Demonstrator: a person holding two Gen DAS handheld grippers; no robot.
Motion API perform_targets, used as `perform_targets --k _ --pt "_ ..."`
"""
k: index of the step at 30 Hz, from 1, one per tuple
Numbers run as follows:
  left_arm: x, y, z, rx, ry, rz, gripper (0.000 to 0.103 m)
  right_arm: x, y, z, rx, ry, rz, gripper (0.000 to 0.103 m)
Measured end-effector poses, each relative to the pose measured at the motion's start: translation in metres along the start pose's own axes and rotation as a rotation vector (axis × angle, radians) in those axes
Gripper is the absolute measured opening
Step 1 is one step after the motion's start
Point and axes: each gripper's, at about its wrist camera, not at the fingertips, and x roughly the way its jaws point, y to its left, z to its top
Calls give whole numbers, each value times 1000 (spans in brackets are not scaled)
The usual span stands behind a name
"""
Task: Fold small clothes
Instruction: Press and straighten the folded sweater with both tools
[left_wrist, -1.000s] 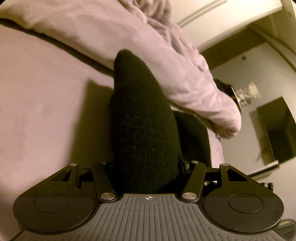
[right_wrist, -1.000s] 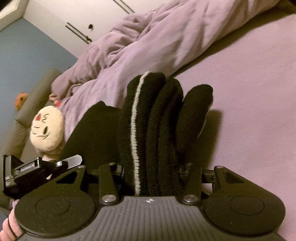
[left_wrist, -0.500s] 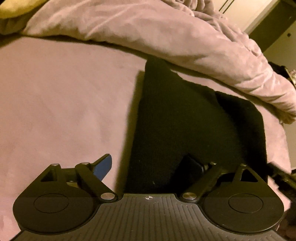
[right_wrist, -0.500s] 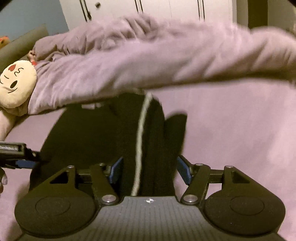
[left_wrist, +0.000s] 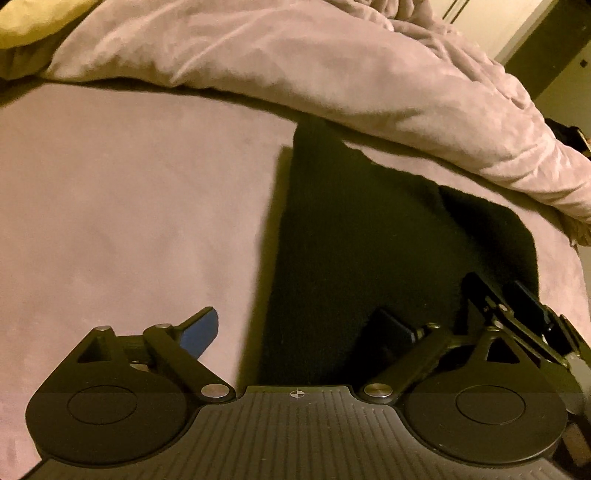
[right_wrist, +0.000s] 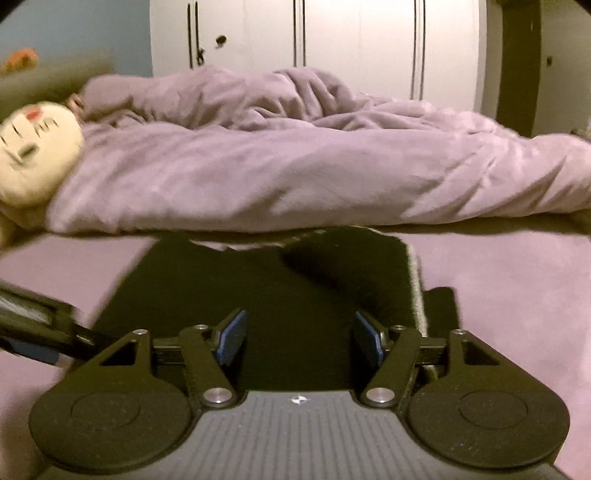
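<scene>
A black knit garment (left_wrist: 369, 229) with a pale stripe along one edge lies flat on the lilac bed sheet (left_wrist: 129, 206). It also shows in the right wrist view (right_wrist: 280, 288). My left gripper (left_wrist: 295, 332) is open, its jaws spread wide over the garment's near left edge. My right gripper (right_wrist: 297, 336) is open over the garment's near edge, its blue pads (right_wrist: 231, 334) apart and holding nothing. The right gripper also shows at the right of the left wrist view (left_wrist: 517, 314), and the left gripper shows at the left of the right wrist view (right_wrist: 33, 332).
A bunched lilac duvet (right_wrist: 295, 162) lies across the bed just beyond the garment, its edge overhanging the far side. A cream plush toy (right_wrist: 33, 155) sits at the left. White wardrobe doors (right_wrist: 332, 40) stand behind the bed.
Both grippers were shut on the bunched black garment a second ago. They have opened and let it go, and it now lies spread flat on the sheet.
</scene>
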Motion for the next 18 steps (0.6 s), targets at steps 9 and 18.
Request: perform_targets --k 9,18 --pt "-2 3 -2 -1 5 -40 99 -7 -22 -22 -74 -39 -59 66" --pt "-42 28 -41 -31 -23 -36 99 -76 -41 -35 88 73 -25 78"
